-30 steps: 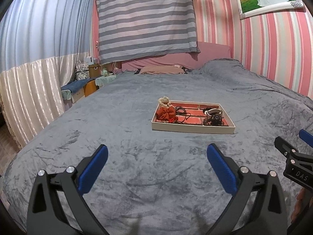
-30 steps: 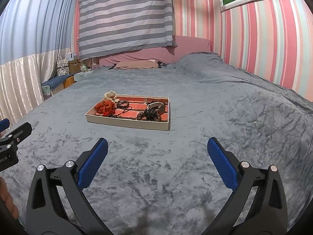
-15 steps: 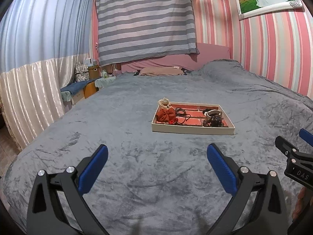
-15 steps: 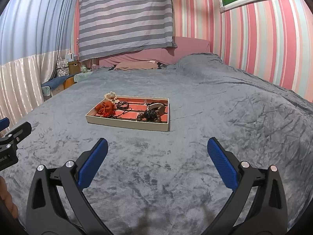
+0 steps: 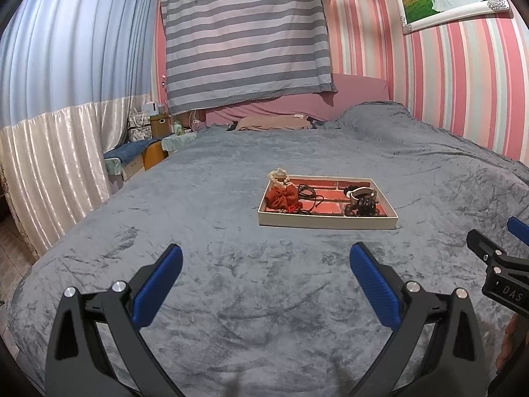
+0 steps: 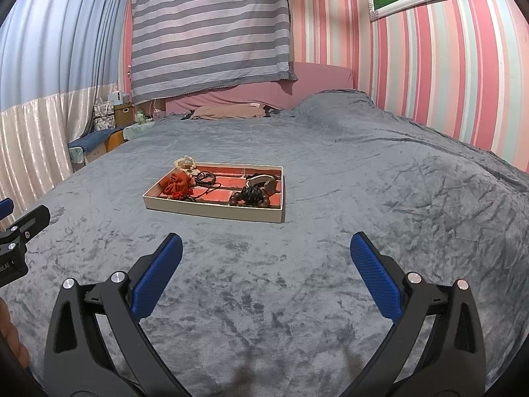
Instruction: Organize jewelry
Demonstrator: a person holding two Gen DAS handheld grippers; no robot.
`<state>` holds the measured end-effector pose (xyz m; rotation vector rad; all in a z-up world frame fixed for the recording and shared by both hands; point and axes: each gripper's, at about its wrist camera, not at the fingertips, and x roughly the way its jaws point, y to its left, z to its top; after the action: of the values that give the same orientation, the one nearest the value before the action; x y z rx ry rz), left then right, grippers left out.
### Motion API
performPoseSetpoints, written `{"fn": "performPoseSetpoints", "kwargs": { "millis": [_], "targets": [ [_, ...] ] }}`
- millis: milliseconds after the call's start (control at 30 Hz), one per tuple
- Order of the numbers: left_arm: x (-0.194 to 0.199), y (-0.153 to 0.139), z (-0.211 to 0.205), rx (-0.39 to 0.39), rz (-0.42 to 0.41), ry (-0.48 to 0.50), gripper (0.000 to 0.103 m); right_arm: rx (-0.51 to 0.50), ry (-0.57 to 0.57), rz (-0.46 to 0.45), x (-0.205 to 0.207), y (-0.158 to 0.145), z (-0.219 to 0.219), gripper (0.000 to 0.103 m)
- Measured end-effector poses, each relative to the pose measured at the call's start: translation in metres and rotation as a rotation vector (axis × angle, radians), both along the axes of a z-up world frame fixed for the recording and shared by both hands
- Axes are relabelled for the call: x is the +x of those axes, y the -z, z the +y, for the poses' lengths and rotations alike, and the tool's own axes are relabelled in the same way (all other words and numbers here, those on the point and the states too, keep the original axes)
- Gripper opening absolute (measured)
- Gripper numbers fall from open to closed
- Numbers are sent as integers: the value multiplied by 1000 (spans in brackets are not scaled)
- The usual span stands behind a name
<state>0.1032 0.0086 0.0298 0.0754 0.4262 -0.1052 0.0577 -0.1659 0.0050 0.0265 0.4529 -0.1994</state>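
A shallow cream tray (image 5: pixel 325 222) (image 6: pixel 211 211) with a red lining lies on the grey bed, well ahead of both grippers. In it are a red fabric pouch (image 5: pixel 281 197) (image 6: pixel 175 181), a pale bead bracelet (image 5: pixel 277 176) (image 6: pixel 185 162) on the far left rim, black cords (image 5: pixel 307 192) (image 6: pixel 205 178), dark wooden beads (image 5: pixel 362 206) (image 6: pixel 253 197) and a watch-like band (image 5: pixel 362 192) (image 6: pixel 264 180). My left gripper (image 5: pixel 264 258) is open and empty. My right gripper (image 6: pixel 266 248) is open and empty too; part of it (image 5: pixel 496 264) shows at the left wrist view's right edge.
The grey velvet bedspread (image 5: pixel 231 281) (image 6: pixel 380 215) spreads wide on all sides of the tray. A pink headboard (image 5: pixel 357 89) and striped hanging cloth (image 5: pixel 244 33) stand at the far end. A curtain (image 5: pixel 43 152) and cluttered bedside furniture (image 5: pixel 145 145) lie left, a striped wall right.
Both views have crept slightly nearer the tray and tilted a little; the tray's contents have not moved, and both grippers stay open.
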Motion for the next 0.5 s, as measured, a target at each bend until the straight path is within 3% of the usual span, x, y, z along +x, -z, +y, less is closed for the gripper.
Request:
{"fn": "performPoseSetpoints", "kwargs": {
  "millis": [500],
  "targets": [
    [0,-1,-3,8,-4,1,99,10,6,3,-1,0,-2,99]
  ]
}}
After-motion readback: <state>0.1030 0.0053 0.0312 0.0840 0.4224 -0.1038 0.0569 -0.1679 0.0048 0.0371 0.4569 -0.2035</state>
